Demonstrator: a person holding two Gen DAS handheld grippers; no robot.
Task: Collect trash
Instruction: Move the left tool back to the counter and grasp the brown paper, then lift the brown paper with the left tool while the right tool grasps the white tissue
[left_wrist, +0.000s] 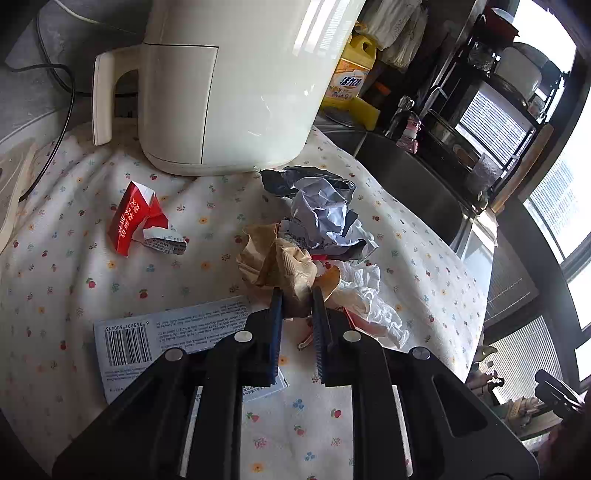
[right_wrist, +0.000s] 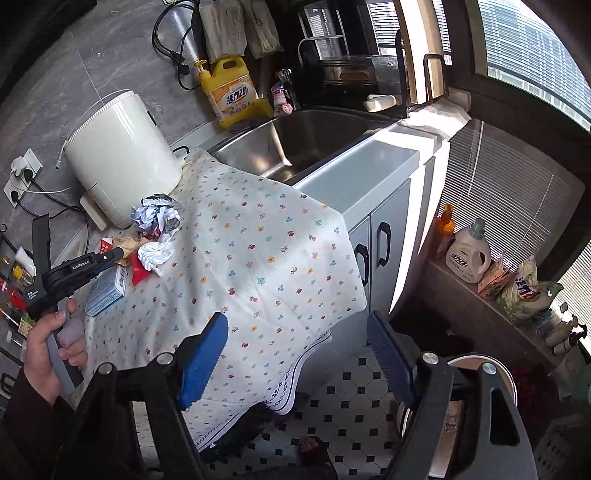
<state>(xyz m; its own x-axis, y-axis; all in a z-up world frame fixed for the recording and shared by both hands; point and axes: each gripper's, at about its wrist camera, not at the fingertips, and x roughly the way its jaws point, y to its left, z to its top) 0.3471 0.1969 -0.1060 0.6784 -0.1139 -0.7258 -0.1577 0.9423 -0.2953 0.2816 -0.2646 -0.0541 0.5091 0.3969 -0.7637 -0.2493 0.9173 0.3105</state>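
The far end of the blue carton (left_wrist: 173, 334) was hidden under the left tool (left_wrist: 297, 295), and the print on its barcode side could not be read. The lower edge of the floral cloth (right_wrist: 258, 258) was cut off behind the right tool (right_wrist: 299, 328), and what lay beneath the trash heap could not be made out.

The left tool's jaws were drawn narrow and were pressed on a fold of the crumpled brown paper (left_wrist: 280, 266), with the blue ribbed pads (left_wrist: 275, 306) touching it on both sides. The right tool was held wide over the cloth's hanging corner, with nothing between its pads.

On the cloth-covered tabletop, a creased red packet (left_wrist: 135, 218) was seen at the left, apart from the heap. The flat carton lay near it. The brown paper was bunched against grey-white paper (left_wrist: 325, 218), dark foil (left_wrist: 291, 179) and a thin white bag (left_wrist: 365, 295), all just in front of the smooth cream appliance (left_wrist: 229, 81). A steel sink (right_wrist: 306, 136) lay to the right.
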